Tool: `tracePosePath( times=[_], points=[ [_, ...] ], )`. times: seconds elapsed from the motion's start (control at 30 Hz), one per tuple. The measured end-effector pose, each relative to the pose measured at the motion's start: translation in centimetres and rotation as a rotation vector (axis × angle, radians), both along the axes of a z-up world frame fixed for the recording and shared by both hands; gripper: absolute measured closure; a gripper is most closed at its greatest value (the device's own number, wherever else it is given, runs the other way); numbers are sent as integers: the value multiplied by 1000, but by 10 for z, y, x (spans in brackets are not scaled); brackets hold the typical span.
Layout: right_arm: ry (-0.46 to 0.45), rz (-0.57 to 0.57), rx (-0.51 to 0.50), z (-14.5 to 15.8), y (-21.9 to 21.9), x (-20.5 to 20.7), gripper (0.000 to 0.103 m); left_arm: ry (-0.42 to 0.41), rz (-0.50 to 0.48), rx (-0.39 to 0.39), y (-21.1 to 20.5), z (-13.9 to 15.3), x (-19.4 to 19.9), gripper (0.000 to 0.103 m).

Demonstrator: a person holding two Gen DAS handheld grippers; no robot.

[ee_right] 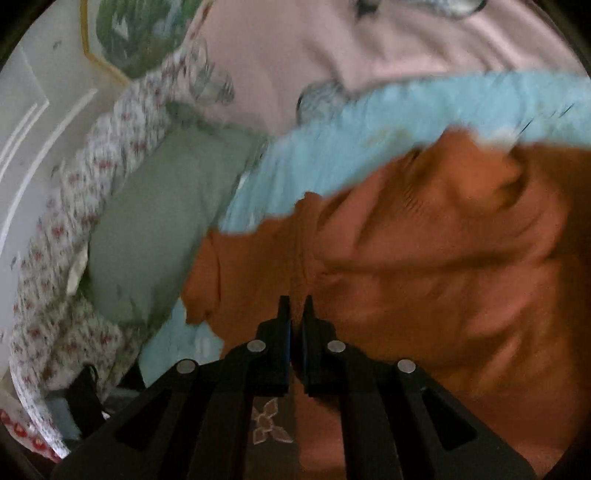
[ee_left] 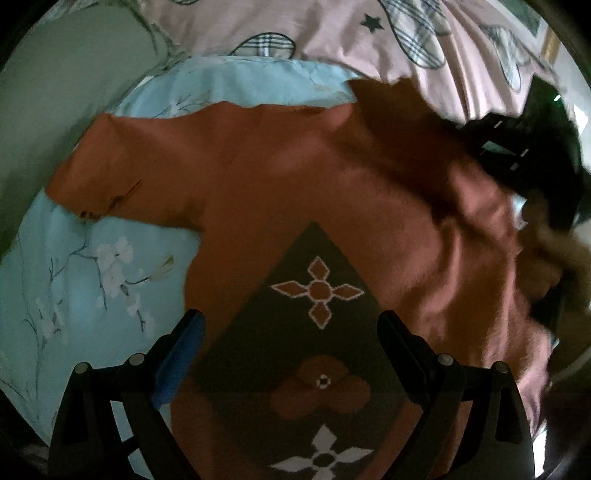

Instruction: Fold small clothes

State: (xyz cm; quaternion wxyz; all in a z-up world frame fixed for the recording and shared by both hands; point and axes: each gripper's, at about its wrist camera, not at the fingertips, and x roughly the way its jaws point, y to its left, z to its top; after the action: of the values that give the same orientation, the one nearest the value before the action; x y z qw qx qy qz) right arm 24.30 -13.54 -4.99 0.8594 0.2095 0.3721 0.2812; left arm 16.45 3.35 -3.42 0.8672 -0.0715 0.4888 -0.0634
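A rust-orange sweater (ee_left: 295, 177) with a dark triangular panel of flower motifs (ee_left: 317, 291) lies on a light blue floral bedsheet (ee_left: 92, 280). My left gripper (ee_left: 291, 332) is open, its fingers spread over the dark panel, holding nothing. One sleeve (ee_left: 122, 173) stretches out to the left. My right gripper (ee_right: 296, 306) is shut on a pinched fold of the sweater (ee_right: 424, 258) and lifts the cloth, which is bunched and blurred. The right gripper also shows in the left wrist view (ee_left: 528, 147), at the sweater's right side.
A pink quilt with plaid shapes (ee_left: 332, 33) lies beyond the sheet. A green pillow (ee_right: 159, 221) and a flowered white cover (ee_right: 74, 221) lie to the left in the right wrist view, with a white wall panel (ee_right: 33, 122) behind.
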Motion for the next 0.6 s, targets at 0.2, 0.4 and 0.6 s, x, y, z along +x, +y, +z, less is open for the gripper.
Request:
tracePosePath(
  times=[0.2, 0.4, 0.6],
  points=[
    [113, 45, 41, -37, 10, -4, 89, 4, 1, -105, 15, -2, 8, 8],
    [63, -27, 63, -18, -29, -42, 72, 43, 0, -282, 27, -17, 58, 8],
    [-6, -195, 21, 4, -90, -105, 68, 89, 4, -422, 25, -40, 125, 8]
  ],
)
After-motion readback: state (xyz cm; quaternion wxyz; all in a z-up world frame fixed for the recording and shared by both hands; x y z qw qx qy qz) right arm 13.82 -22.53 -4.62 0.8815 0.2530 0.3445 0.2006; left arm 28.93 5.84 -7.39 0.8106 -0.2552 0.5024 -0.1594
